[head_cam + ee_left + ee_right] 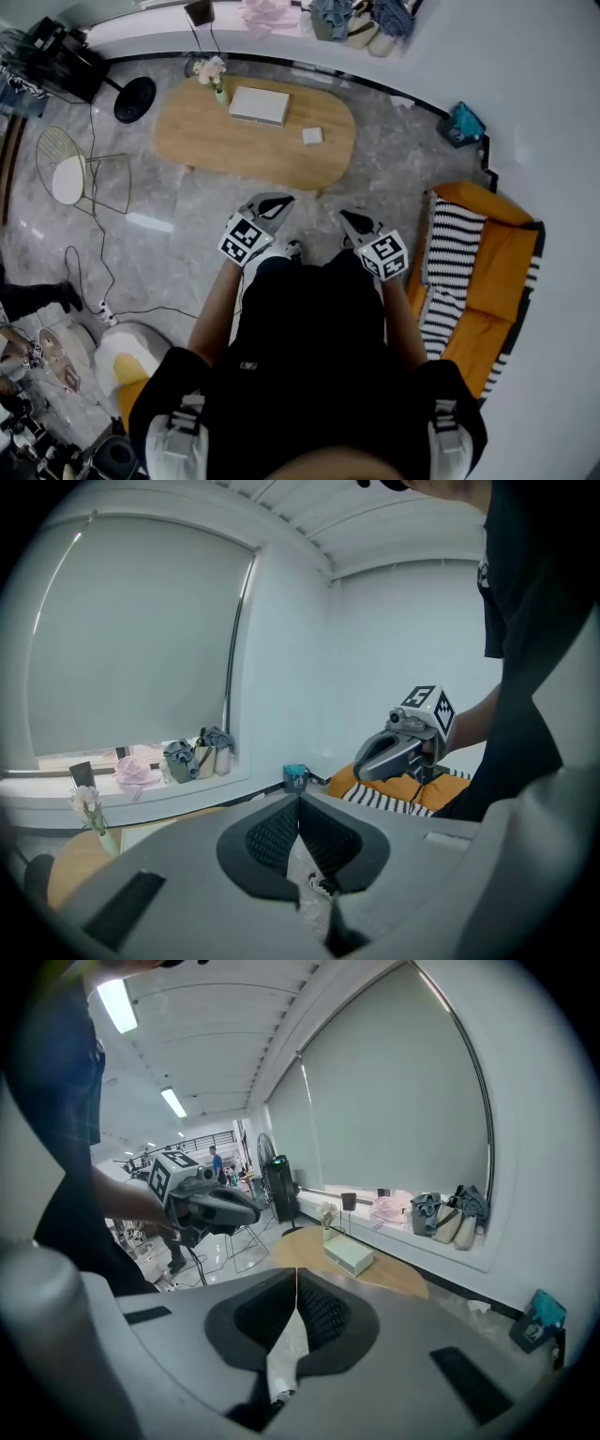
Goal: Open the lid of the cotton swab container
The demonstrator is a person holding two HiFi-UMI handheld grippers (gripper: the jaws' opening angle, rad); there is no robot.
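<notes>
An oval wooden table (216,141) stands ahead of me on the floor. On it lie a flat pale box (260,105) and a small white square thing (312,136); I cannot tell which is the swab container. The right gripper view shows the pale box (349,1256) beyond the jaws. My left gripper (279,200) and right gripper (347,217) hang side by side in front of my body, short of the table. Both are shut with nothing between the jaws, as seen for the left gripper (299,803) and the right gripper (296,1279).
A small vase of flowers (214,75) stands at the table's far left end. An orange sofa with a striped blanket (487,272) is at the right. A wire chair (70,169) and a black round stand base (135,98) are at the left. Cables trail on the floor (94,272).
</notes>
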